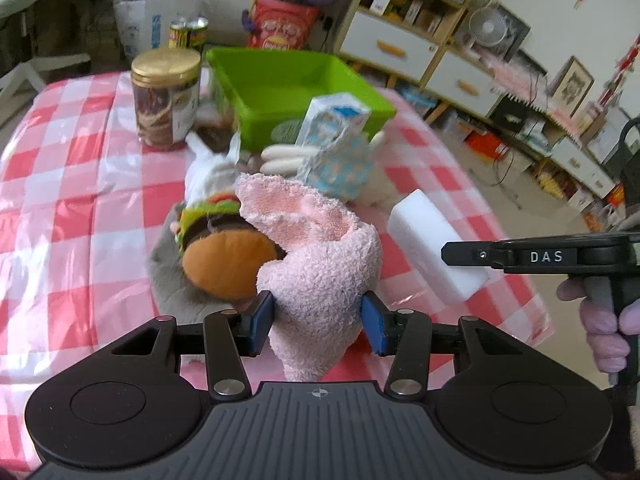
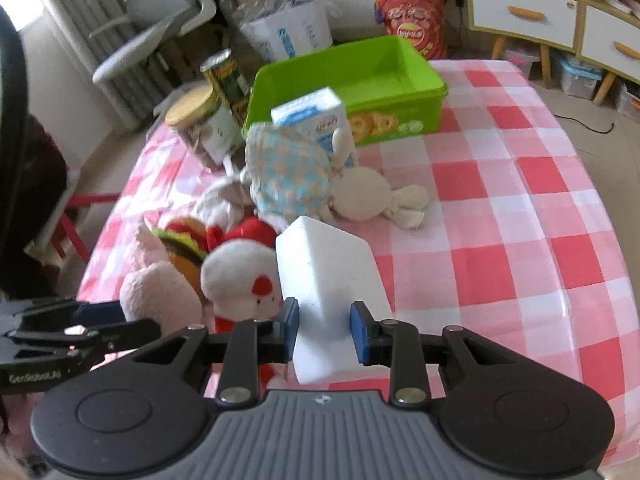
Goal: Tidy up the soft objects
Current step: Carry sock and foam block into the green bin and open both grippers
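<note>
My left gripper [image 1: 318,316] is shut on a fluffy pink sock [image 1: 320,272], held just above the table beside a burger plush [image 1: 224,248]. My right gripper [image 2: 325,330] is shut on a white foam sponge block [image 2: 328,280]; the jaws press its near end. The sponge also shows in the left wrist view [image 1: 432,240], with the right gripper [image 1: 452,254] coming in from the right. A green bin [image 2: 352,80] stands empty at the back of the table. A bunny doll in a blue dress [image 2: 320,188] and a red and white plush [image 2: 244,272] lie in the middle.
A gold-lidded jar [image 1: 166,96], a milk carton [image 2: 316,120] and tins [image 2: 228,76] stand by the bin. The table has a red and white checked cloth [image 2: 520,220]. Shelves, a chair and bags stand beyond the table's edges.
</note>
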A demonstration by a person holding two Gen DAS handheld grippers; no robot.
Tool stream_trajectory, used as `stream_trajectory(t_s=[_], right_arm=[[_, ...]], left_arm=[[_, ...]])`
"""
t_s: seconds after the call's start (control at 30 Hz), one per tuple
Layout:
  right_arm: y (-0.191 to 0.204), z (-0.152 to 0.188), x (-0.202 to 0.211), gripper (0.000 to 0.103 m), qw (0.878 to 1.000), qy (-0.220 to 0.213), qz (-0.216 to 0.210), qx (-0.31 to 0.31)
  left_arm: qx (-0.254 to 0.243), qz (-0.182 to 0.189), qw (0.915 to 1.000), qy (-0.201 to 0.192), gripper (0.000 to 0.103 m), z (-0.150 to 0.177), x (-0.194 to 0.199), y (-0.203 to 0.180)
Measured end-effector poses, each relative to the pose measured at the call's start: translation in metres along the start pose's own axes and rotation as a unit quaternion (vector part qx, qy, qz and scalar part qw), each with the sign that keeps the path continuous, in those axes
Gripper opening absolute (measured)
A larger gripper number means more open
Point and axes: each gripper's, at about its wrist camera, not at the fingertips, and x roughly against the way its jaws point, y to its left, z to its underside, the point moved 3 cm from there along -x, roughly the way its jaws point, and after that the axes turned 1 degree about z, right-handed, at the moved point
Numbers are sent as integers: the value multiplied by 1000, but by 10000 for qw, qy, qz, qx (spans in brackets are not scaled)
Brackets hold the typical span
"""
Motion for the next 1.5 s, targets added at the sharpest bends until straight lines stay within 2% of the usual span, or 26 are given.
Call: stream_trajectory(t_s=[0.3,0.43,0.6,0.83,1.0,1.13,1.23,1.33,1.4,1.5], right_arm=[[-10,-26,19,8,9966,-571,-363,-466],[-24,-49,19,7,9925,-826,-492,-759],[-45,-94,16,7,9854,-1172,-615,-1075],[-58,-157,-19,8,9745,-1612,-899,-1277],[-70,-186,-65,8,9700,-1792,-975,-1320],[-80,-200,-96,8,9708,-1795,-872,-1332],[-82,-203,-113,8,9773,-1673,-564,-1170],[-80,-199,-124,8,9854,-1373,-128,-1002],[-81,-195,-126,7,9869,-1192,-61,-1082],[-82,-190,-129,7,9894,-788,120,-1216]], left_arm=[[421,263,9966,-663,48,-29,10,1],[547,115,9945,-881,47,-57,6,4],[501,-48,9910,-1242,47,-105,4,3],[494,-238,9864,-1551,47,-160,-34,10],[445,-376,9850,-1624,47,-180,-74,20],[371,-617,9858,-1519,47,-184,-105,29],[386,-749,9879,-1299,47,-184,-125,36],[407,-862,9896,-1074,47,-181,-142,43],[415,-864,9910,-936,47,-178,-149,46],[213,-919,9909,-957,48,-177,-152,44]])
